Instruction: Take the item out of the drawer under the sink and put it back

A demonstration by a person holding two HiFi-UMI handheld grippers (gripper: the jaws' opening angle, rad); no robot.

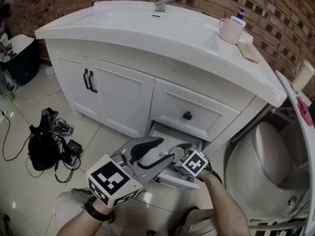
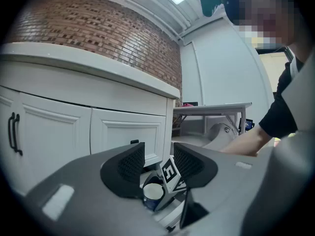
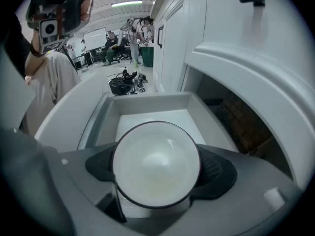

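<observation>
The bottom drawer (image 1: 168,131) under the sink stands pulled out, its white inside (image 3: 152,113) bare. A cup (image 3: 156,163), white inside and blue outside (image 2: 153,192), sits between the jaws of my right gripper (image 3: 157,170), which is shut on it just above the drawer's near end. In the head view only that gripper's marker cube (image 1: 193,162) shows clearly. My left gripper (image 1: 165,151) hovers just left of it, tilted toward the drawer. It is open (image 2: 158,161) with nothing between its pads; the cup and the marker cube show through the gap.
The white vanity has two doors with black handles (image 1: 89,80) and an upper drawer with a black knob (image 1: 187,115). A toilet (image 1: 266,161) stands close on the right. A black bag with cables (image 1: 44,144) lies on the floor at left. A soap pump (image 1: 232,27) stands on the counter.
</observation>
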